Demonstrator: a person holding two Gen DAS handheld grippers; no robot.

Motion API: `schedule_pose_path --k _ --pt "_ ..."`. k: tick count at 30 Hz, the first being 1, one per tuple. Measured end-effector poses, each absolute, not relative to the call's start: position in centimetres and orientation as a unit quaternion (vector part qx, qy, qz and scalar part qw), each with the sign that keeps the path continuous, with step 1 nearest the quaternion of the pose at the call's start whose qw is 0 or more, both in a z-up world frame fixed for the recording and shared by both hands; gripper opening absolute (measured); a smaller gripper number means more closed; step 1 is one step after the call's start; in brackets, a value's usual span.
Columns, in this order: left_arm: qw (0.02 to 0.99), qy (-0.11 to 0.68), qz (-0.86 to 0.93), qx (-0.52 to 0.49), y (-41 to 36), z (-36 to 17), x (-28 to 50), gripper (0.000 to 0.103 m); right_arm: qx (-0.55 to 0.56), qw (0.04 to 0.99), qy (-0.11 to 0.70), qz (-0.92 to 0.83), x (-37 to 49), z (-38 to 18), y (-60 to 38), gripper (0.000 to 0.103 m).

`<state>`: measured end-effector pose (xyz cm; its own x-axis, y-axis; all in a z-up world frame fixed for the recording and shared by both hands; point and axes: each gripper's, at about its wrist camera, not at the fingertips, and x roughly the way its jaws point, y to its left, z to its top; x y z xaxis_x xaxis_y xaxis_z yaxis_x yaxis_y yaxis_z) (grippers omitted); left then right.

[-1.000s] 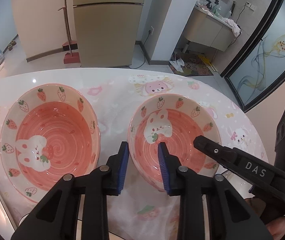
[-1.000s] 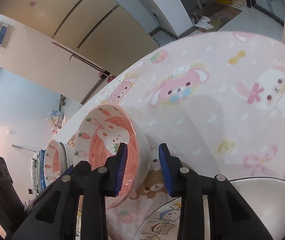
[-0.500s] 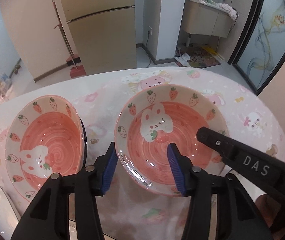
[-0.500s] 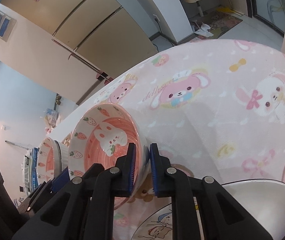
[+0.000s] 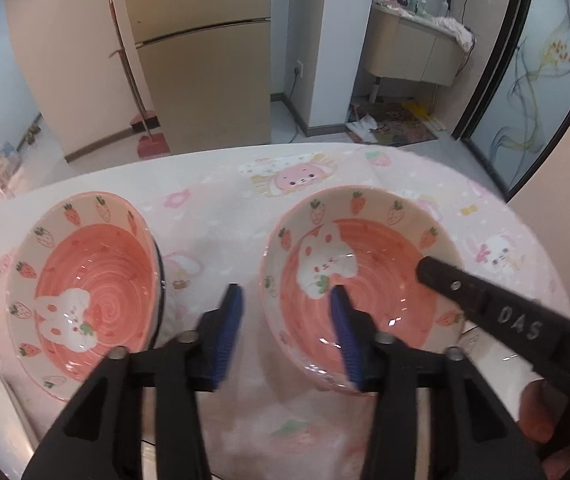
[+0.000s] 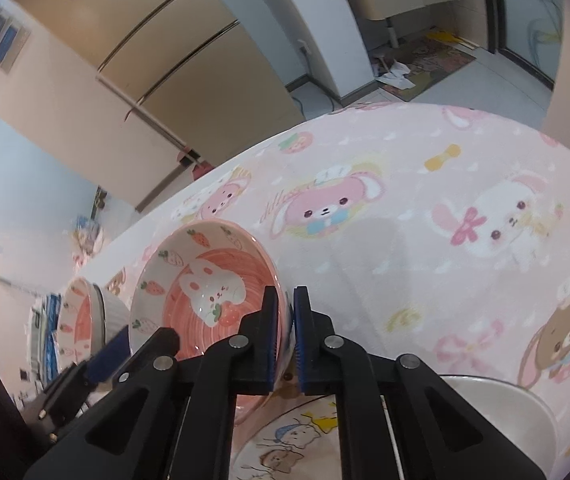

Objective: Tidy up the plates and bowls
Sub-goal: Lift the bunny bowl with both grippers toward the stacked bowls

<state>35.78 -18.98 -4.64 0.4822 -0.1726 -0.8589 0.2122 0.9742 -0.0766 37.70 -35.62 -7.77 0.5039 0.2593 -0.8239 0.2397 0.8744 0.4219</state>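
**Right claw pinches near bowl's rim; left claw wide beside it**

Left wrist view: your left gripper [image 5: 285, 324] is spread wide, one blue pad outside the strawberry-bunny bowl [image 5: 365, 280], the other inside over its pink well, so the bowl's near-left rim sits between the pads, not yet pinched. A second, matching bowl [image 5: 85, 284] lies well left of the first one, apart from it, on the pink cartoon tablecloth [image 5: 221, 216]. The right gripper's black finger reaches in over that bowl's right side. Judgement: the step is lifting this bowl to nest it in the left one. Keep the left pads clear or close only on the rim, squarely; glazed ceramic will likely slip if pinched at an angle.

Right wrist view: your right gripper [image 6: 283, 336] is narrowed onto the strawberry-bunny bowl's [image 6: 205, 292] right rim, wall between the pads, holding it. The bowl looks tilted, its base hidden. The second bowl [image 6: 81, 316] sits beyond it, to its left. Nearer you than the held bowl are a cartoon-print plate [image 6: 285, 440] and a white dish [image 6: 517, 412]. Lift level, slowly.

Versus a second ago: the right pads were open around the rim, now clamped. The left claw has widened. The bowl appears to have drifted away from its twin.
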Motion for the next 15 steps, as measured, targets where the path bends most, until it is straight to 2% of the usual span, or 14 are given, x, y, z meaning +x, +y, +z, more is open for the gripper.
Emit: schedule_pose_path --k 3,8,10,11,12,15 --pt "0.861 0.497 -0.106 0.015 -19.1 -4.9 36.0 0.073 0.257 0.825 0.504 0.013 37.6 -7.9 -35.9 0.008" --pt "0.865 0.491 -0.103 0.029 -19.8 -5.2 35.9 0.074 0.283 0.814 0.508 0.014 37.4 -8.6 -37.1 0.008" --pt "0.868 0.484 -0.104 0.040 -20.1 -5.2 35.9 0.066 0.286 0.814 0.506 0.015 37.4 -8.6 -37.4 0.008" --pt "0.869 0.482 -0.099 0.050 -20.2 -5.3 35.9 0.045 0.288 0.814 0.505 0.015 37.4 -8.6 -37.5 0.008" --pt "0.866 0.487 -0.097 0.054 -20.2 -5.6 36.1 0.028 0.287 0.815 0.504 0.015 37.4 -8.6 -37.5 0.008" --pt "0.843 0.523 -0.124 0.017 -19.9 -7.1 36.7 0.025 0.281 0.818 0.501 0.018 37.4 -8.6 -37.2 0.008"
